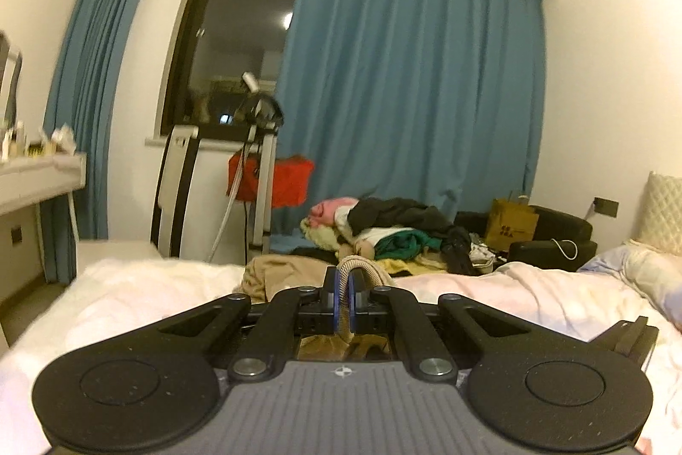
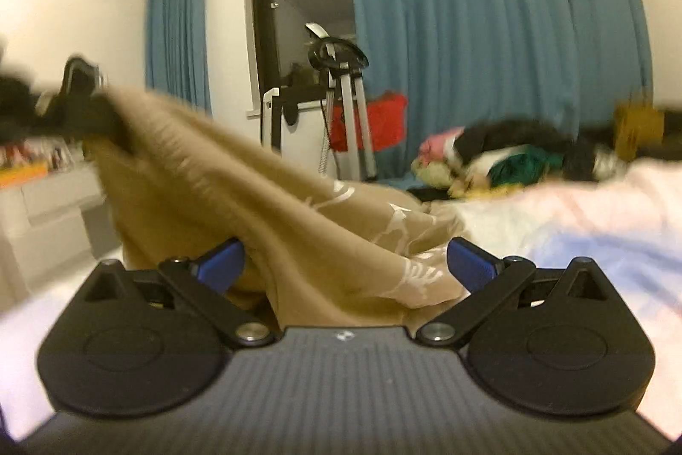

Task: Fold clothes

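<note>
My left tongs (image 1: 342,291) pinch a ribbed edge of the tan garment (image 2: 238,199), lifting it. My right tongs (image 2: 346,263) gape wide, cloth draped between the fingers, bed (image 2: 596,207) beyond.

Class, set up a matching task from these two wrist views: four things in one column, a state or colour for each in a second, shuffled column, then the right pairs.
1. left claw
2. right claw
3. curtain
4. paper bag

A. blue
B. open, tan garment between its fingers
C. brown, standing beyond the bed
D. shut on the tan garment

Pairs: 1-D, 2-B, 3-A, 4-C
</note>
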The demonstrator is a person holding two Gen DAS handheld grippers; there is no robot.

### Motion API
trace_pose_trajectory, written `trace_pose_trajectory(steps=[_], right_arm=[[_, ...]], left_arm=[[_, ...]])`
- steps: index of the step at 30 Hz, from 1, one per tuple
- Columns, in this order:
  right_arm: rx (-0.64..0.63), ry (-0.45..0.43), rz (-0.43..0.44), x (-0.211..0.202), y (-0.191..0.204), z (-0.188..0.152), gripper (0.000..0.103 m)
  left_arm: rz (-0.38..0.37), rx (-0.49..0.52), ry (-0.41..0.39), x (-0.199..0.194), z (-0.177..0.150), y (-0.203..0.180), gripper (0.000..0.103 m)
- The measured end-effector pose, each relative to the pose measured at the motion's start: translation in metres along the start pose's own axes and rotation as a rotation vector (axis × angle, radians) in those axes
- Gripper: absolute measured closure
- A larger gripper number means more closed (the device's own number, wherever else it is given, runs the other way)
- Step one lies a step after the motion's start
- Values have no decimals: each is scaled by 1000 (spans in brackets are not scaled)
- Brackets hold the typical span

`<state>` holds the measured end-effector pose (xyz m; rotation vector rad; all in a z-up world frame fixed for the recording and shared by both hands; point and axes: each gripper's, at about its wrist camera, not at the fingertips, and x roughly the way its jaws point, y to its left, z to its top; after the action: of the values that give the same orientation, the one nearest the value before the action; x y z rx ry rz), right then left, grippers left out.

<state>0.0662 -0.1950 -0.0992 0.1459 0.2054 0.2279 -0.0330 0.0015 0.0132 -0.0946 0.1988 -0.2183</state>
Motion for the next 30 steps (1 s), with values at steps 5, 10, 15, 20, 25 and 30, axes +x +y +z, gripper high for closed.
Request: trace_pose_trajectory(steps=[5, 10, 15, 20, 25, 30], right_arm=[[32, 18, 144, 16, 6, -6, 0], [-80, 21, 154, 33, 29, -18, 0], [29, 55, -21, 38, -5, -18, 0], [108, 73, -116, 27, -28, 2, 0], [104, 166, -145, 27, -49, 4, 0], [163, 347, -148, 37, -64, -14, 0]], left_arm=[[20, -23, 59, 26, -7, 16, 98], [37, -52, 110, 53, -14, 31, 98], [83, -75, 146, 72, -22, 38, 98], [57, -38, 140, 82, -30, 21, 99], [7, -51, 75, 66, -29, 8, 99], [6, -10, -11, 41, -23, -8, 99]])
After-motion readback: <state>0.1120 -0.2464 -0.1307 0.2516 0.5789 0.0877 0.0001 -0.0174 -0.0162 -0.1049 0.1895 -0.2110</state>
